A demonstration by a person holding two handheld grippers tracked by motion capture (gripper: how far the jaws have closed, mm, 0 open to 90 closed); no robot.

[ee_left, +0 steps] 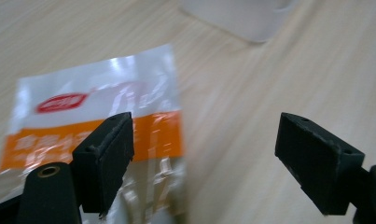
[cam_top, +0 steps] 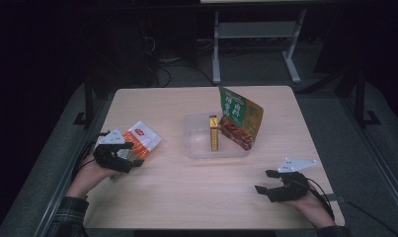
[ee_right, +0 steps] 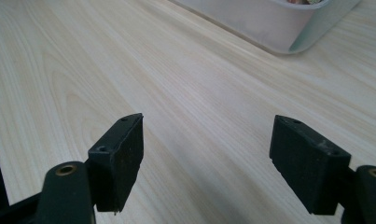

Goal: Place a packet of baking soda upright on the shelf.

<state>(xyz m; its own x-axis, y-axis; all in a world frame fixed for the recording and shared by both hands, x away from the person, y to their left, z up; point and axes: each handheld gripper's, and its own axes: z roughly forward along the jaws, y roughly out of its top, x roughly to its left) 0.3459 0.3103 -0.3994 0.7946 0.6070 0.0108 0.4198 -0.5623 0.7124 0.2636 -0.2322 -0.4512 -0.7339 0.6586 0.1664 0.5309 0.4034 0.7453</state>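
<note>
Pale wooden table (cam_top: 196,192) under dim light: at nine o'clock the left gripper (ee_left: 202,156), jaws spread, hovers over the orange-white packet (ee_left: 101,126); at five o'clock the right gripper (ee_right: 206,163) rests with jaws spread, nothing between them.

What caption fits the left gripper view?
Open left gripper poised over the orange-and-white snack packet on the wooden table.

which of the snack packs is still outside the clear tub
The white-and-orange packet lies flat on the table by the left gripper. The green bag and the yellow box stand inside the clear tub.
</note>
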